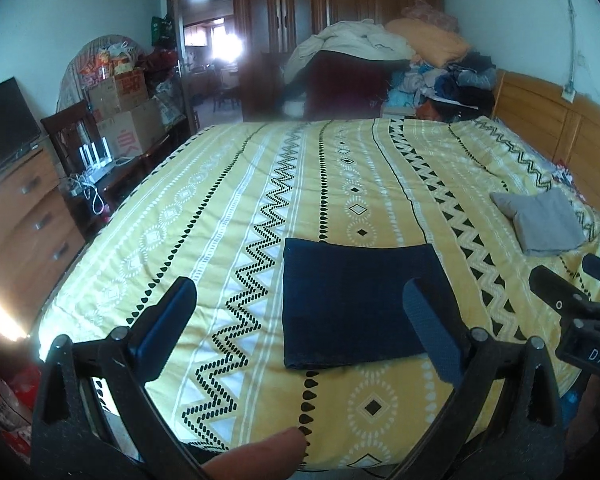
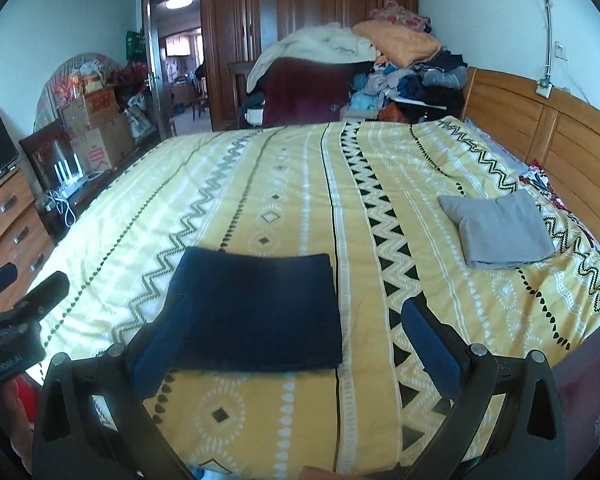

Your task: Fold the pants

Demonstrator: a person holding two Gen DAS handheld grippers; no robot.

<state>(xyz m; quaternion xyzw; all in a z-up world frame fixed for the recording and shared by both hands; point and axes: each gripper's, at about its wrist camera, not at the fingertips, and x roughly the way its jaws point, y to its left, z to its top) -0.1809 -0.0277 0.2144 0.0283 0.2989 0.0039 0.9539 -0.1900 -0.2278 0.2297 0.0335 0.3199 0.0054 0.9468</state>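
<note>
Dark navy pants lie folded into a flat rectangle on the yellow patterned bedspread, near the front edge; they show in the right wrist view too. My left gripper is open and empty, held above the bed in front of the pants. My right gripper is open and empty, also just in front of the pants. The right gripper shows at the right edge of the left wrist view. The left gripper shows at the left edge of the right wrist view.
A folded grey garment lies on the bed's right side, also in the right wrist view. A heap of clothes sits behind the bed. A wooden headboard runs along the right. Drawers and boxes stand left.
</note>
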